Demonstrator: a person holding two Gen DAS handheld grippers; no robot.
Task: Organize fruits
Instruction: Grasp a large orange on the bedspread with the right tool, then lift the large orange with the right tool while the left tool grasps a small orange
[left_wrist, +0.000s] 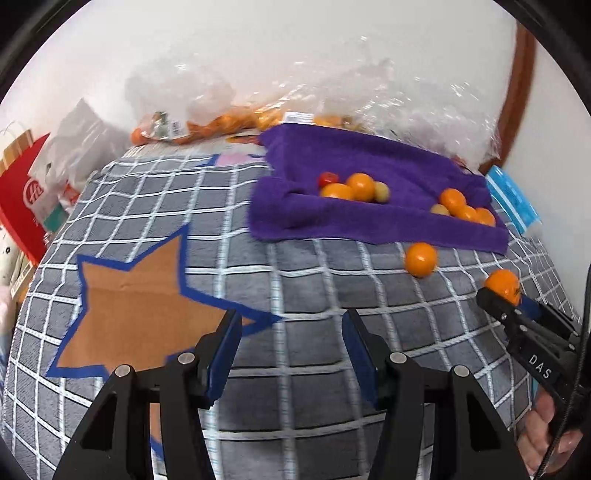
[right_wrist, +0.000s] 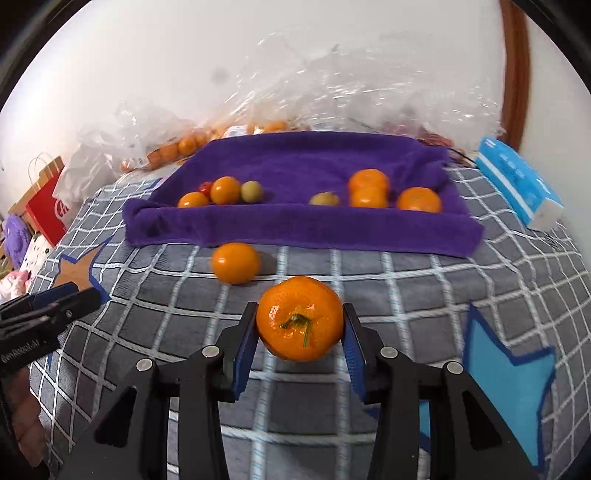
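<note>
Mandarin (right_wrist: 300, 318) sits pinched between my right gripper (right_wrist: 300, 325) pads above the checked blanket (right_wrist: 369, 273), stem toward the camera, while my left gripper (left_wrist: 291, 345) hangs parted and empty (more fruit lies on the purple towel (right_wrist: 295, 162)).

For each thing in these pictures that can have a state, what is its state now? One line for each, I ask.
Right gripper: shut on a mandarin, held above the bedcover.
Left gripper: open, nothing between its fingers.
Loose orange: lying on the checked bedcover, just off the towel.
Purple towel: spread out, front edge folded up, fruit on it in two groups.
</note>
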